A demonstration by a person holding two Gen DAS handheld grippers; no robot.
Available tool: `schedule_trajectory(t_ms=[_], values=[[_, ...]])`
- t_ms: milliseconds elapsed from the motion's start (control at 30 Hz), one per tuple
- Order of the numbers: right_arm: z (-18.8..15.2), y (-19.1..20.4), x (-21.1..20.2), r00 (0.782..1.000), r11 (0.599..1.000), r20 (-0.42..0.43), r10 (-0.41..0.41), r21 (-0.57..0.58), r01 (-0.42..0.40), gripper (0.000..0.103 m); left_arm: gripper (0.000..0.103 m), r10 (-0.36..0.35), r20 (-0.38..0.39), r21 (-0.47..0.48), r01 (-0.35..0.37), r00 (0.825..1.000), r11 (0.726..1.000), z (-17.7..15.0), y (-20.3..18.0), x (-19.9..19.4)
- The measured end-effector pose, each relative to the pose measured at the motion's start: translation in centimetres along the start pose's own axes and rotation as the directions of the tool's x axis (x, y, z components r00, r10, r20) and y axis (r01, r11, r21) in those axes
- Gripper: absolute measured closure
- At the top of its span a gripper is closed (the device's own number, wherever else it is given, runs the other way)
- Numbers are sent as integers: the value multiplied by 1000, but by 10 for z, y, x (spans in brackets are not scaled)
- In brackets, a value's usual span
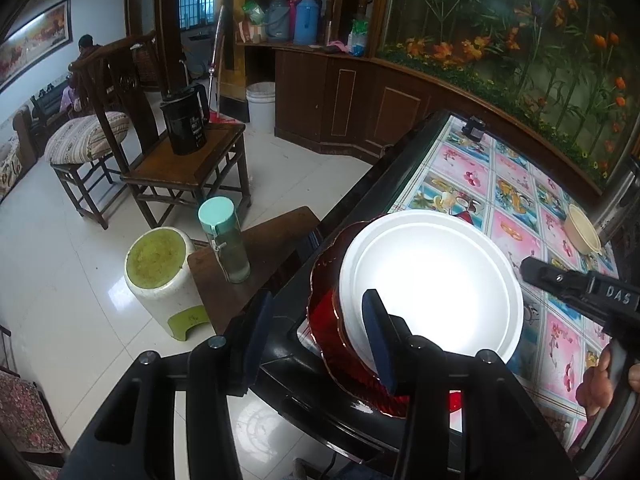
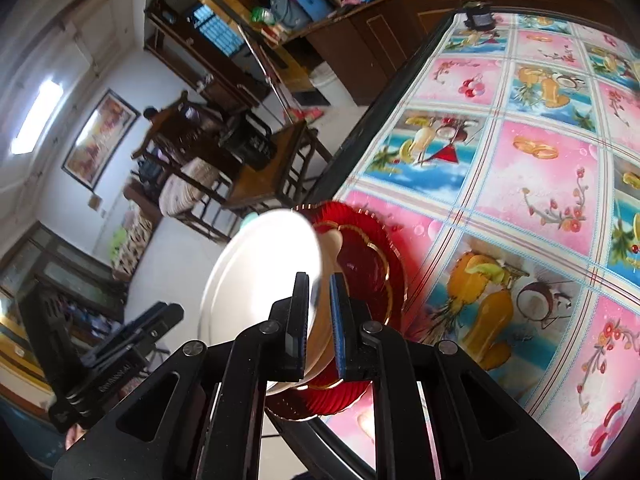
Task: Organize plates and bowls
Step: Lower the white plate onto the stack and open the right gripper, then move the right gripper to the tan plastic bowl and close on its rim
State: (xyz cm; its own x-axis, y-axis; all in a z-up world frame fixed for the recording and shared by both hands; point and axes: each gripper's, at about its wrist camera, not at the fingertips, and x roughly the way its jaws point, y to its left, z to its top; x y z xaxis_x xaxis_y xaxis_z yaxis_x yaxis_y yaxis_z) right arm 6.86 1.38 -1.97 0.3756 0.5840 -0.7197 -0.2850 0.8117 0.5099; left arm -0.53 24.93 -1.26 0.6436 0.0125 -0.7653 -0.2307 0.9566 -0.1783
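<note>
Spanning the area ahead of both grippers, the table (image 2: 540,184) carries a red plate (image 2: 376,276) at its near edge. Right gripper (image 2: 319,320) is clamped on the white plate (image 2: 260,276) above it. Left gripper (image 1: 316,340) stands wide, straddling the stack's rim. A beige bowl (image 1: 582,234) sits far ahead-right.

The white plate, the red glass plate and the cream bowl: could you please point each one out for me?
white plate (image 1: 432,280), left wrist view, on its bright inner well.
red glass plate (image 2: 368,264), right wrist view, on its ribbed red face.
cream bowl (image 1: 582,229), left wrist view, on its inside wall.
</note>
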Motion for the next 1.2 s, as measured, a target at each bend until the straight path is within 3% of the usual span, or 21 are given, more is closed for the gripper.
schedule_trajectory(t_ms=[133,233,400,733,1000,1200], values=[[2,-20,-11,999,999,40,-7,46,5,84,48,0,25,26,-1,1000,1000,0,-12,-5],[3,-37,-16,999,997,50,-17,81,13,84,43,7,60,72,-12,998,997,0,-30,-12],[3,-63,-33,997,991,76,-32,136,22,84,42,-14,93,158,-1,996,987,-1,-67,-18],[4,-117,-83,986,975,152,-62,220,27,84,41,-106,74,318,77,992,945,-5,-155,-22],[9,-180,-143,965,956,218,-146,282,81,84,41,-165,-2,413,151,986,898,-2,-240,0],[19,-254,-209,923,909,271,-273,388,154,85,41,-201,-157,437,251,967,864,18,-317,53]])
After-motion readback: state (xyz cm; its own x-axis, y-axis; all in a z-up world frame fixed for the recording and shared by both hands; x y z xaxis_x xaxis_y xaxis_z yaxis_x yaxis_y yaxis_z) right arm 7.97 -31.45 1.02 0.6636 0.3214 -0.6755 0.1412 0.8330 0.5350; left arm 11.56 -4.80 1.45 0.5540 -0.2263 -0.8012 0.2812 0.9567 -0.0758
